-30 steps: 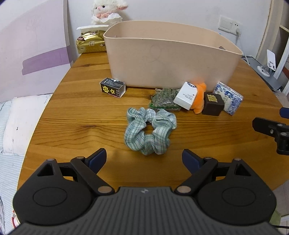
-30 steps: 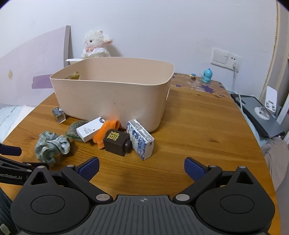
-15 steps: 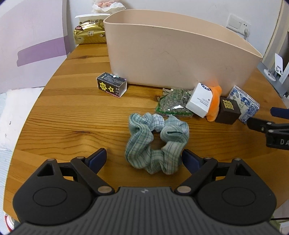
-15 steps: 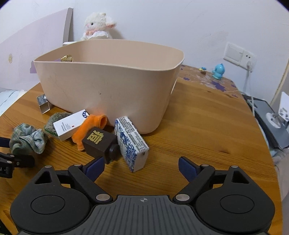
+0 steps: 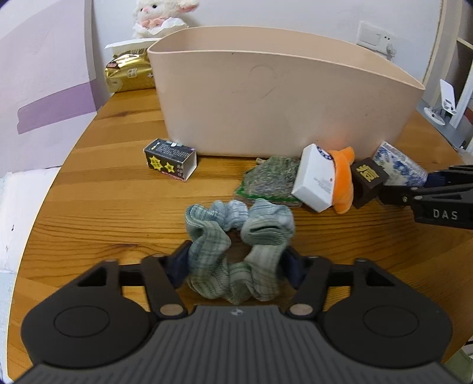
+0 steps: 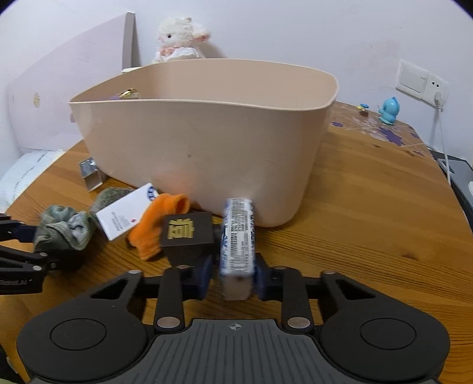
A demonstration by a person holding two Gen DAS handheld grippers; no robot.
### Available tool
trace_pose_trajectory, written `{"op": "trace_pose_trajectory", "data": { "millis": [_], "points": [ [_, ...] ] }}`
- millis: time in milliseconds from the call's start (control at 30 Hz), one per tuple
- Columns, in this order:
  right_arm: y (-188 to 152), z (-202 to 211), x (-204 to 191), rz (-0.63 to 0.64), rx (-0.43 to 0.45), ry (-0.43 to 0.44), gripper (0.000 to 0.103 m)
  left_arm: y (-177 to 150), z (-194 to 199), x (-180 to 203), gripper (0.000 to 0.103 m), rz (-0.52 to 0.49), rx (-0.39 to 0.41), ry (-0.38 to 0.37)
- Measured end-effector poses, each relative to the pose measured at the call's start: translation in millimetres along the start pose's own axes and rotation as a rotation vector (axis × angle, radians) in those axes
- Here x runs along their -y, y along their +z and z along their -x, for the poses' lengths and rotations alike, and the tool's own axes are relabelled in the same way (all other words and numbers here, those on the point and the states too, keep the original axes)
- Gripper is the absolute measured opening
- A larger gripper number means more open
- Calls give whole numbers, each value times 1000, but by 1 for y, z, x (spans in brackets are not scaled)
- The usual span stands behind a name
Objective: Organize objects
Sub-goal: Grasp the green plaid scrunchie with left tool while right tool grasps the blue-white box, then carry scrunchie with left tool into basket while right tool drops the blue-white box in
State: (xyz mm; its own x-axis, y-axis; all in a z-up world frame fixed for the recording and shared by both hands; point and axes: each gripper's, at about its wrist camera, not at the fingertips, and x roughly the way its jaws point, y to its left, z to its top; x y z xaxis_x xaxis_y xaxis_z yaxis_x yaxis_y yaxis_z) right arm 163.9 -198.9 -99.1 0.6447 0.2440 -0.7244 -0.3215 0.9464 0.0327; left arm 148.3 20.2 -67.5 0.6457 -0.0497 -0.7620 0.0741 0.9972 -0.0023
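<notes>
My left gripper (image 5: 238, 273) is shut on a green plaid scrunchie (image 5: 239, 248) that rests on the wooden table (image 5: 118, 212). My right gripper (image 6: 235, 279) is shut on a blue-and-white patterned box (image 6: 238, 236), which stands on edge on the table. A large beige bin (image 5: 275, 103) stands behind the objects; it also shows in the right wrist view (image 6: 207, 141). Next to the patterned box lie a dark brown box with a gold character (image 6: 187, 236), an orange cloth (image 6: 158, 224), a white box (image 6: 124, 218) and a green packet (image 5: 272, 180).
A small black box with yellow stars (image 5: 170, 162) lies left of the bin. A gold bag (image 5: 128, 73) and a white plush lamb (image 5: 161, 17) are behind it. A small blue figurine (image 6: 388, 110) stands at the table's far right. A bed lies left of the table.
Both grippers moved forward and closed: the left around the scrunchie, the right around the blue-and-white box. Both were open and empty before.
</notes>
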Motion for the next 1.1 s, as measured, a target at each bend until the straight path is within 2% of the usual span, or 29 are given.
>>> {"op": "trace_pose_trajectory", "data": {
  "millis": [200, 300, 533, 700, 867, 1100],
  "points": [
    [-8, 15, -5, -22, 12, -13, 19, -3, 4, -2, 32, -3, 14, -28],
    [-11, 31, -5, -38, 32, -27, 18, -5, 9, -8, 24, 34, 3, -61],
    [-10, 75, -7, -58, 113, -53, 18, -8, 40, -3, 23, 9, 63, -76],
    [1, 110, -10, -62, 201, -67, 18, -3, 69, -3, 23, -7, 132, -74],
    [16, 130, -14, -48, 278, -73, 18, 15, 95, -8, 23, -17, 214, -59],
    [52, 129, -8, -52, 347, -68, 18, 51, 122, -6, 23, -45, 328, -40]
  ]
}}
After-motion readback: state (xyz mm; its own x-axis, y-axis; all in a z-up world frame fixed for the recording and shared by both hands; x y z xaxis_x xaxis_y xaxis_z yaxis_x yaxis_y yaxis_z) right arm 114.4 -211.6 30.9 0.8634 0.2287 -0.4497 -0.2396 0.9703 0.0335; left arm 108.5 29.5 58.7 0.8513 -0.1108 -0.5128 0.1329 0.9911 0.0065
